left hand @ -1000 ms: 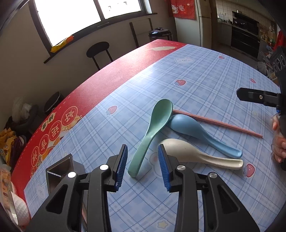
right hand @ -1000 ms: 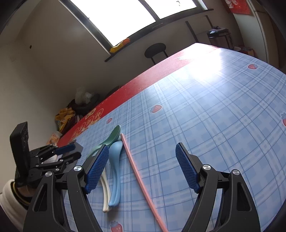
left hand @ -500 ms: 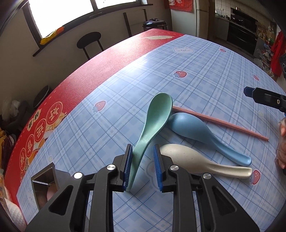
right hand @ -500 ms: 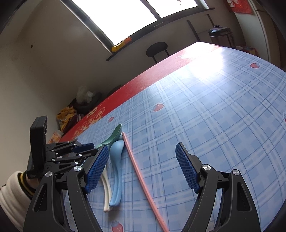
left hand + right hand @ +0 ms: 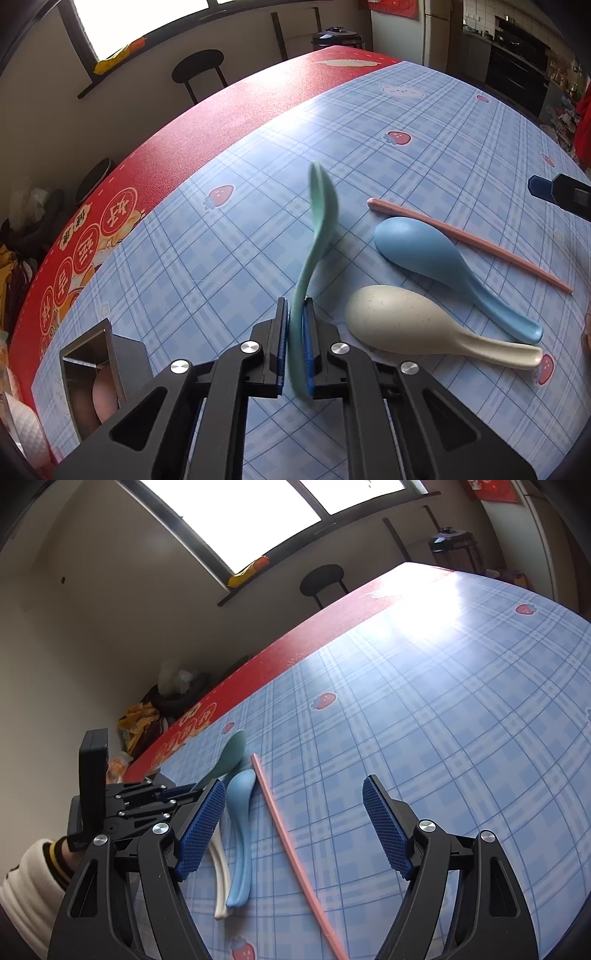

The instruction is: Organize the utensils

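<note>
blue spoon [image 5: 436, 254] & cream spoon [image 5: 413, 325] beside green spoon [image 5: 317, 240]

Green spoon [image 5: 320, 221]: matte plastic, handle end pinched between blue pads, turned on edge, bowl tipped up off the tablecloth [image 5: 229, 258], twd the red far edge. Blue spoon [image 5: 436, 258]: lies bowl-down, just beside pink chopstick [image 5: 469, 243]. Cream spoon [image 5: 413, 325]: speckled, bowl-down, alongside the blue one on the near side. Chopstick flat, single.
</note>
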### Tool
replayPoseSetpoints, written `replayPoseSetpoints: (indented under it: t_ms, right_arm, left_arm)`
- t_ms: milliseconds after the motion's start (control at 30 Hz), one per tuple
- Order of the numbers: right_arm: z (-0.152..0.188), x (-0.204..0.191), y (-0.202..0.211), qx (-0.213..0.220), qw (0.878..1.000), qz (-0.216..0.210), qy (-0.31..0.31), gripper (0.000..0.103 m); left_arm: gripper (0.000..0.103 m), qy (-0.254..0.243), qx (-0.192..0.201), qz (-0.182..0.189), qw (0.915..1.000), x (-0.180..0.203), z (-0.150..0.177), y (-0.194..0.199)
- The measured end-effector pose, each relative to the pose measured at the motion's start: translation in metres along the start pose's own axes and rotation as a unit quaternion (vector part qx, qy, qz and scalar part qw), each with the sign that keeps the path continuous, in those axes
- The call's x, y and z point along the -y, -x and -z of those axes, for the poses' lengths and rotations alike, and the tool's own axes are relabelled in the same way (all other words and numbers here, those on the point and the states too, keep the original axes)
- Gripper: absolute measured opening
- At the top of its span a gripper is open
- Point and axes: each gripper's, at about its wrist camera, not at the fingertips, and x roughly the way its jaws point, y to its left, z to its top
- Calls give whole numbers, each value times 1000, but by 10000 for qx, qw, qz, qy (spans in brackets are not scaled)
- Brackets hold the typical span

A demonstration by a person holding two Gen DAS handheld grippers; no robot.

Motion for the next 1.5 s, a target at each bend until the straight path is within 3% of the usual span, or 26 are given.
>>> replayPoseSetpoints:
  t_ms: [267,400,733,800,1033,1200,1333,1500]
  right_arm:
    - [-2,6,-1,-15,9999,-84,-98,74]
    - [-3,11,1,34,9999,-66,-140,74]
    - [0,-1,-2,-11,9998,-59,169,74]
    - [1,-4,-4,-33,9997,-10,234,74]
    - [7,-24,-8,-85,9972,166,718,73]
    - [16,-50,-13,-259,9887,232,1455,52]
    - [19,-58,-20,-476,9843,206,1685,36]
    - [27,-73,-32,-795,9720,334,2186,27]
  left_arm:
    - [7,546,162,-116,9983,-6,7,23]
    - [7,849,496,-201,9950,2,17,53]
    - [7,1625,1315,213,9777,43,76,112]
    - [7,1809,1427,435,9721,50,91,117]
    - [7,2192,1763,470,9585,61,127,127]
    - [7,2403,1918,562,9499,54,140,124]
    - [7,2527,2009,703,9439,49,149,119]
    - [7,2559,2189,846,9378,45,153,123]
